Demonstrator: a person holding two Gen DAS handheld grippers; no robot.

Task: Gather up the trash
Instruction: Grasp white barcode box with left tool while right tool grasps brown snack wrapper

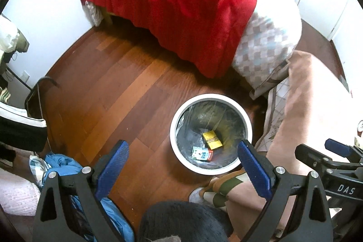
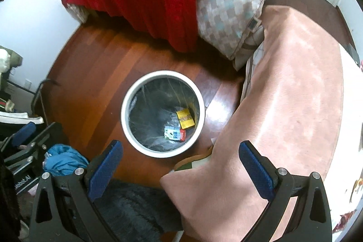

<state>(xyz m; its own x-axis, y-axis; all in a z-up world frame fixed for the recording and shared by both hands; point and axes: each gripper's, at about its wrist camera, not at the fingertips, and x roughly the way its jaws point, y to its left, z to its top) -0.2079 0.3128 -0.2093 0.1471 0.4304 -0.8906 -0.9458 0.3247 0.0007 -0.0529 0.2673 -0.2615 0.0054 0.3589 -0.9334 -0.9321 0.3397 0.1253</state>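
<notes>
Both sets of jaws stand spread wide and hold nothing: the left gripper (image 1: 182, 165) and the right gripper (image 2: 181, 163) each show blue pads well apart with only floor and bin between them.

Nearest, under the left gripper, lies a dark furry mat or slipper (image 1: 181, 219), too close to identify, with a crumpled blue garment (image 1: 61, 165) just to its left on the wooden floor (image 1: 113, 83). To the right, a pink blanket (image 2: 283, 94) drapes over a low surface and hangs close beside the bin.

A little further out stands the white round trash bin (image 2: 127, 119), lined with a clear bag. In it lie a yellow box (image 2: 185, 118) and, near it, a small blue-and-white carton with a red end (image 2: 174, 134). So the collected trash sits in the bottom of the bin; no other loose litter is plainly visible on the floor from here.

Beyond the bin, a red bedspread (image 1: 177, 15) and a checked quilt (image 1: 265, 42) hang off a bed against the white wall.

Risks, as I judge them: the loose liner could snag on a jaw reaching in and pull out of the rim; the blanket edge could be caught instead of trash; and the garment could be mistaken for rubbish.
</notes>
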